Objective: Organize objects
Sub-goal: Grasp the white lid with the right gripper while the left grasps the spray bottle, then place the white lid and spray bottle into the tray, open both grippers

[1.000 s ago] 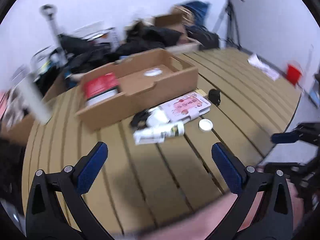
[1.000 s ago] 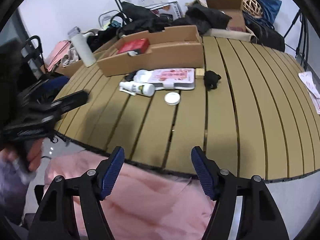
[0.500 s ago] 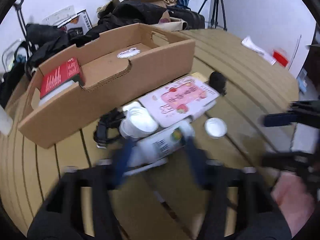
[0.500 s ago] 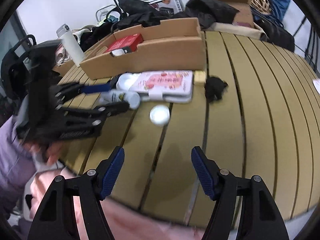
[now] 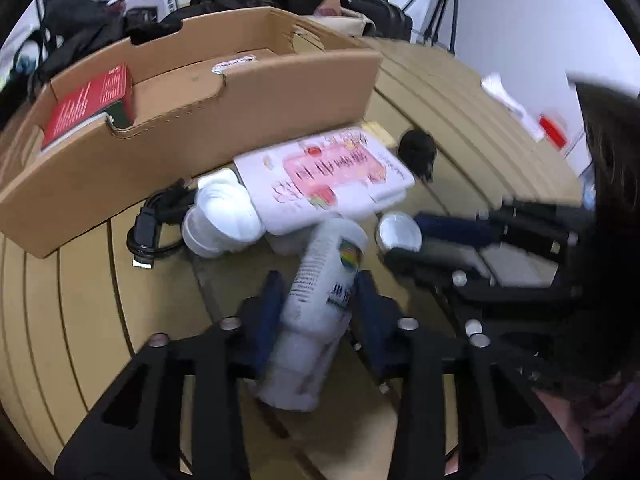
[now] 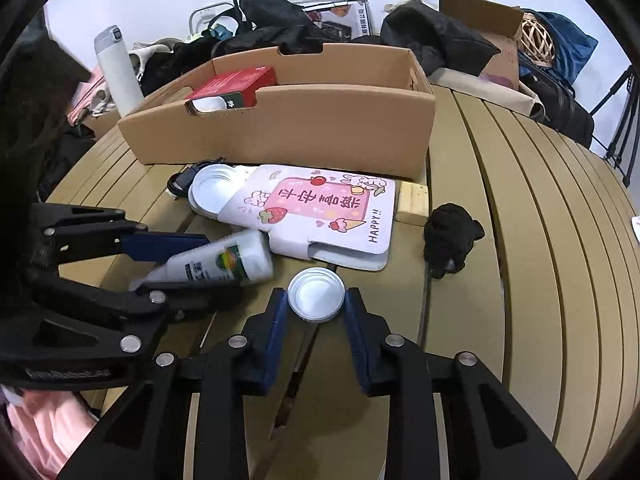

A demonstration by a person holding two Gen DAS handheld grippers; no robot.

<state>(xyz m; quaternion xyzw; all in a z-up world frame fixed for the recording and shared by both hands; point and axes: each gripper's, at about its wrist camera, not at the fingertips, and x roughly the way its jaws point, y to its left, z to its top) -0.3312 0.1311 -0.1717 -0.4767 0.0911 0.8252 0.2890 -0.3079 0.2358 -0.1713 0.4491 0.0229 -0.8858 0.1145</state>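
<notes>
My left gripper is shut on a white tube bottle lying on the slatted table; it also shows in the right wrist view. My right gripper is closed around a small white round lid, which also shows in the left wrist view. Beyond them lie a pink-and-white "HAPPY" card box, a white round container and a black cable. A cardboard tray behind holds a red box.
A black fuzzy object and a small wooden block lie to the right of the card box. A white flask, bags and boxes crowd the table's far side. The table edge is near me.
Both grippers moved forward from the near edge to the objects. The left one closed on the white bottle, the right one closed around the round lid.
</notes>
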